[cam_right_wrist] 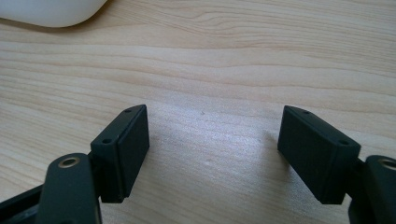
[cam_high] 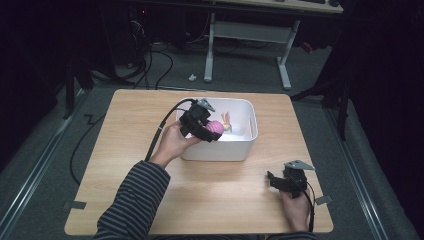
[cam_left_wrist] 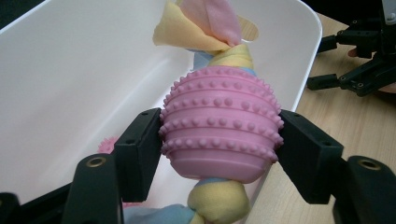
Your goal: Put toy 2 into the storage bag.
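A pink studded rubber ball toy [cam_left_wrist: 220, 123] threaded on a yellow, pink and blue knotted cloth rope [cam_left_wrist: 219, 205] is held over the white bin [cam_high: 245, 145]. My left gripper [cam_left_wrist: 219, 140] is shut on the ball, one jaw on each side of it. In the high view the left gripper [cam_high: 207, 131] hangs over the bin's near left part with the pink ball [cam_high: 216, 127] in it. A second pink spiky piece [cam_left_wrist: 106, 144] lies on the bin floor. My right gripper [cam_high: 274, 181] rests low over the table at the front right, open, with bare wood between its jaws [cam_right_wrist: 212, 149].
The white bin [cam_left_wrist: 70, 70] stands at the middle back of the wooden table [cam_high: 125, 150]. A corner of the bin [cam_right_wrist: 51, 11] lies ahead of the right gripper. Cables trail off the table's left side. A desk frame [cam_high: 250, 45] stands on the floor beyond.
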Tool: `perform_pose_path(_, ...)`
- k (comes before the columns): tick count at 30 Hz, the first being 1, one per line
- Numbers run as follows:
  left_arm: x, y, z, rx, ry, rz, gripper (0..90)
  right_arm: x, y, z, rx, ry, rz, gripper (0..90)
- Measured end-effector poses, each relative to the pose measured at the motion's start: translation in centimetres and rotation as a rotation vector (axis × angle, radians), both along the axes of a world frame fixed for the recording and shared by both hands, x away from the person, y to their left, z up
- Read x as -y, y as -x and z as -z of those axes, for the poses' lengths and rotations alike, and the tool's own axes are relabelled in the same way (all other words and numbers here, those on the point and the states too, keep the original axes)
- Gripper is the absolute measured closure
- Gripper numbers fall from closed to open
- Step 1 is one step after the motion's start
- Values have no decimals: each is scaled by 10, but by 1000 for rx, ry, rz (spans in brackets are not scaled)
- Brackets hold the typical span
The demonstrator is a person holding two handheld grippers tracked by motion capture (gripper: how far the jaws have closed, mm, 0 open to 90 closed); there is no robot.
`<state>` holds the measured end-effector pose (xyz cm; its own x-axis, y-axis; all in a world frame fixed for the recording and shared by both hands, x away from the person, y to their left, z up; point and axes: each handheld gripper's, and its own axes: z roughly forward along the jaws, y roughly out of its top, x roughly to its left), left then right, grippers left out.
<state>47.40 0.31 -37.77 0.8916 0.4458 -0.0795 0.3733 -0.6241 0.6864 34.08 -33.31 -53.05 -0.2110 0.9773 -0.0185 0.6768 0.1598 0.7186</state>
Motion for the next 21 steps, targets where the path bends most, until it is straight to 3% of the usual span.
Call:
perform_pose_path(16, -3, -1, 2, -16, 22, -1, 325, 0, 0, 0, -1, -1, 2, 251)
perform_pose_path(21, -7, 1, -2, -4, 37, -4, 288, 0, 0, 0, -1, -1, 1, 251)
